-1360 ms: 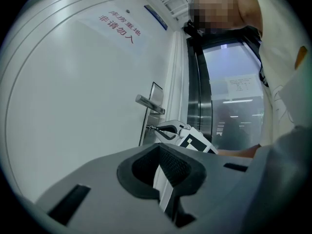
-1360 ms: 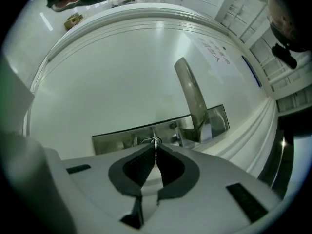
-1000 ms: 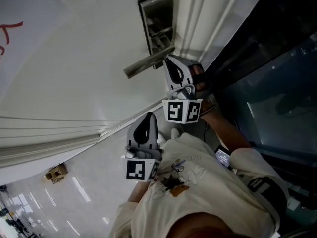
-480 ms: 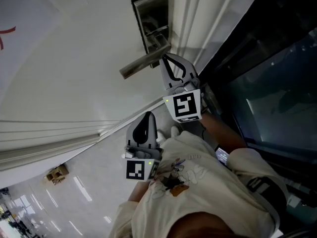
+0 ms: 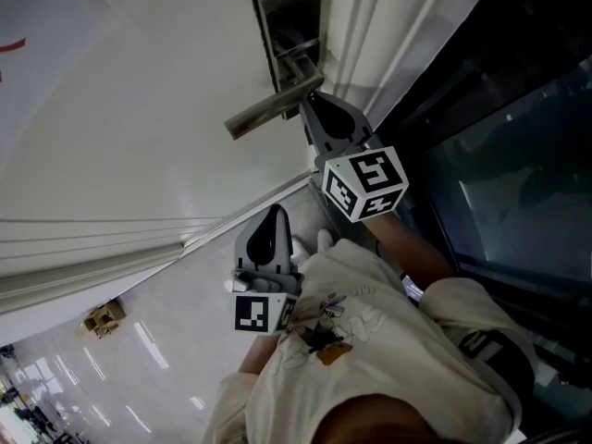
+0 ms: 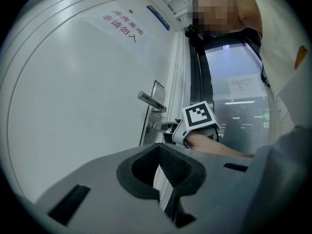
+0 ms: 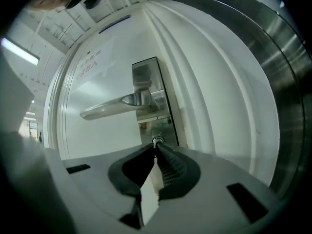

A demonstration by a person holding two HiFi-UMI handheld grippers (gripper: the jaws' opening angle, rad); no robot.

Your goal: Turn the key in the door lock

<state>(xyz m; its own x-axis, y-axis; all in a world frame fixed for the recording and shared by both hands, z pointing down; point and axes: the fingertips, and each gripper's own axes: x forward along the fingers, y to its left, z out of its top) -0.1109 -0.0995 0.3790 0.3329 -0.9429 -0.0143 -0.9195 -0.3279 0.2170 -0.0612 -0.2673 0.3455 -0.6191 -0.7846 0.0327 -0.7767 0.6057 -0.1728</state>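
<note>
Two grippers show. Nearest, the left gripper (image 6: pixel 158 146) hangs level beside the person's shirt (image 5: pixel 370 340), its jaws together on nothing. Farther on and to the right, the right gripper (image 7: pixel 156 149) reaches the white door (image 5: pixel 139 91) — its jaws are just starting to open, with the key (image 7: pixel 156 141) still pinched at their tips. The key sits in the metal lock plate (image 7: pixel 146 74), under the lever handle (image 7: pixel 109 107).

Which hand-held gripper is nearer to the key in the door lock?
Right. The right hand-held gripper is closed on the key; the left hand-held gripper is empty, back from the door.
</note>
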